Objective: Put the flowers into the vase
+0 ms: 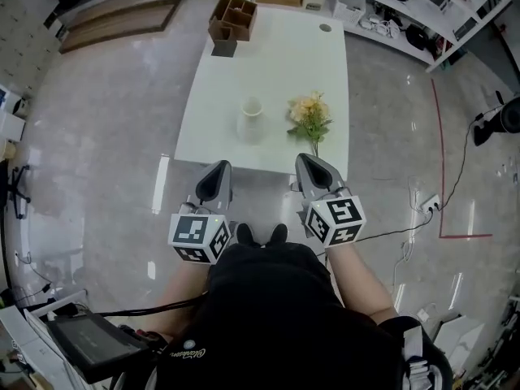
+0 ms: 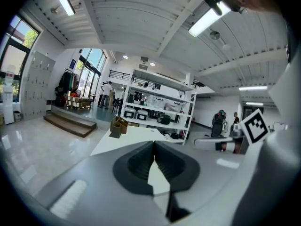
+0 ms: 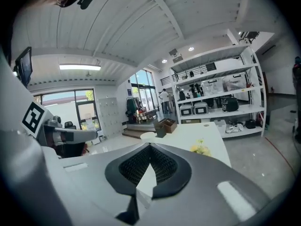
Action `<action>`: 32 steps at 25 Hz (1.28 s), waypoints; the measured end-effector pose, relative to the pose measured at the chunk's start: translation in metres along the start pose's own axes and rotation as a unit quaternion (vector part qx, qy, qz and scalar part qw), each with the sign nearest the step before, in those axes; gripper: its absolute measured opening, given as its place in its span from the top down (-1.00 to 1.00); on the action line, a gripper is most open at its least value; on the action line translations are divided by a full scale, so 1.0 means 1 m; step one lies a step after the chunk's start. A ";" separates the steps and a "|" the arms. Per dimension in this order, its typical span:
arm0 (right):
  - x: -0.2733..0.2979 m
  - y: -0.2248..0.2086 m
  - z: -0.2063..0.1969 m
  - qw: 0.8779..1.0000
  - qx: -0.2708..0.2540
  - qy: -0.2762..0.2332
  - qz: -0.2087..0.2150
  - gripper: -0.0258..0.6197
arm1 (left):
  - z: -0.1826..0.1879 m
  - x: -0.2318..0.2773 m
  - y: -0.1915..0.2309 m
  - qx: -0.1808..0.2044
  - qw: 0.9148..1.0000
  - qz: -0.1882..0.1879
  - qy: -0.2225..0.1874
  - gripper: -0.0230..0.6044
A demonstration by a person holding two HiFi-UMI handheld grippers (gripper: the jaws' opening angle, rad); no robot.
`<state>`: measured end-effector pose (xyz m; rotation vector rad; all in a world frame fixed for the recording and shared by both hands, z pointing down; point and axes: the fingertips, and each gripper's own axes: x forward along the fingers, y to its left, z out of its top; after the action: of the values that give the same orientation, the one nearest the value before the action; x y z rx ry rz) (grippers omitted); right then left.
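Seen from the head view, a person in dark clothing filled the bottom of the frame, with shoe tips (image 1: 262, 234) showing just above the torso. To either side of the shoes, each hand held a grey claw with a marker cube on it.

The left gripper (image 1: 218, 169) sat at lower centre-left and the right gripper (image 1: 305, 162) at lower centre-right. Both pointed toward the near edge of a white table (image 1: 280, 51) and stopped short of it. In each gripper's own view the two jaws met at the tips with nothing between them, so both claws were closed and empty.

On the table, a white vase (image 1: 251, 119) stood upright at mid-frame. Just to its right, apart from it, a small bunch of yellow flowers (image 1: 309, 116) lay flat, the stem pointing back toward the right gripper. A brown wooden box (image 1: 231, 19) with compartments sat at the table's far left end. Shelves (image 1: 406, 10) crossed the upper right of the frame.

The task looked not yet begun. As a judgement, closed jaws reaching the stem would push it rather than take it, and could slide the bunch toward the table's right edge. Pinching the blossoms could crush them. A stem catching the rim might topple the vase if it were left unsteadied.
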<state>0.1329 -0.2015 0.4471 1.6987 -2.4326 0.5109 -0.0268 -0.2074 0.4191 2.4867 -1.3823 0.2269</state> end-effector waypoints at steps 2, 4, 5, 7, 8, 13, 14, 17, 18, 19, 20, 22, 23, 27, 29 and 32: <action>0.005 -0.025 -0.016 0.999 -0.002 0.026 -0.024 0.92 | -0.005 0.007 -0.002 0.000 1.000 -0.003 0.010 0.90; 0.011 -0.050 -0.035 0.997 -0.005 0.060 -0.046 0.92 | -0.012 0.014 -0.003 -0.003 1.000 -0.006 0.023 0.90; 0.015 -0.062 -0.045 0.995 -0.007 0.078 -0.056 0.92 | -0.017 0.018 -0.003 -0.004 1.000 -0.008 0.030 0.90; 0.023 -0.085 -0.064 0.991 -0.009 0.112 -0.076 0.92 | -0.025 0.027 -0.004 -0.008 0.999 -0.012 0.043 0.90; 0.027 -0.095 -0.073 0.988 -0.010 0.129 -0.086 0.92 | -0.028 0.031 -0.004 -0.010 0.999 -0.014 0.049 0.90; 0.052 -0.134 -0.124 0.966 -0.023 0.238 -0.099 0.89 | -0.039 0.043 -0.009 -0.021 0.997 -0.023 0.069 0.90; 0.059 -0.139 -0.133 0.961 -0.021 0.259 -0.092 0.77 | -0.040 0.045 -0.009 -0.024 0.997 -0.024 0.070 0.90; 0.082 -0.155 -0.161 0.943 -0.011 0.326 -0.069 0.52 | -0.045 0.054 -0.006 -0.028 0.996 -0.026 0.076 0.90; 0.088 -0.159 -0.168 0.935 -0.005 0.349 -0.062 0.44 | -0.046 0.057 -0.005 -0.028 0.996 -0.026 0.078 0.90; 0.093 -0.164 -0.174 0.928 0.004 0.369 -0.053 0.39 | -0.047 0.059 -0.003 -0.028 0.996 -0.025 0.079 0.90; 0.096 -0.167 -0.178 0.921 0.012 0.386 -0.045 0.34 | -0.048 0.060 -0.002 -0.029 0.996 -0.023 0.080 0.90; 0.101 -0.172 -0.183 0.908 0.025 0.417 -0.030 0.33 | -0.049 0.059 0.002 -0.032 0.996 -0.017 0.080 0.90; 0.103 -0.174 -0.187 0.901 0.032 0.433 -0.023 0.32 | -0.049 0.059 0.004 -0.034 0.996 -0.014 0.081 0.90; 0.109 -0.178 -0.204 0.875 0.053 0.480 -0.010 0.36 | -0.051 0.056 0.008 -0.039 0.996 -0.006 0.081 0.90; 0.110 -0.180 -0.208 0.867 0.062 0.494 -0.006 0.38 | -0.052 0.056 0.010 -0.041 0.996 -0.005 0.081 0.90; 0.111 -0.183 -0.208 0.854 0.080 0.514 0.002 0.44 | -0.053 0.055 0.011 -0.041 0.996 -0.004 0.081 0.90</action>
<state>0.2452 -0.2839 0.7109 0.9955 -1.6067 1.2478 -0.0075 -0.2401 0.4862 2.3492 -1.2901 0.3546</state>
